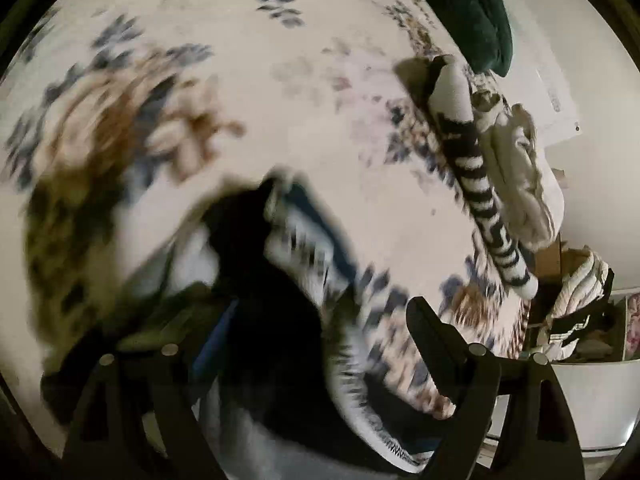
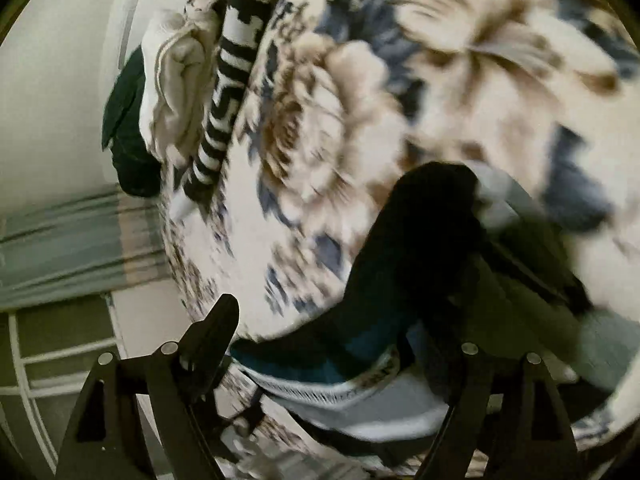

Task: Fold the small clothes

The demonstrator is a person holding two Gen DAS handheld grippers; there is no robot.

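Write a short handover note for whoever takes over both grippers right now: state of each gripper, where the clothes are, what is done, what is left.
Left gripper: open, nothing gripped, over the pile of dark and striped clothes.
Right gripper: open, nothing gripped, over the same pile.
Things: the pile lies loose on the floral bedspread. By the bed's edge lie a black-and-white patterned sock and a cream garment bundled beside it; a dark green pillow sits further along.
Done: the sock looks laid aside; the blur hides more.
Left: probably sort the pile, fold each piece and set it by the sock.
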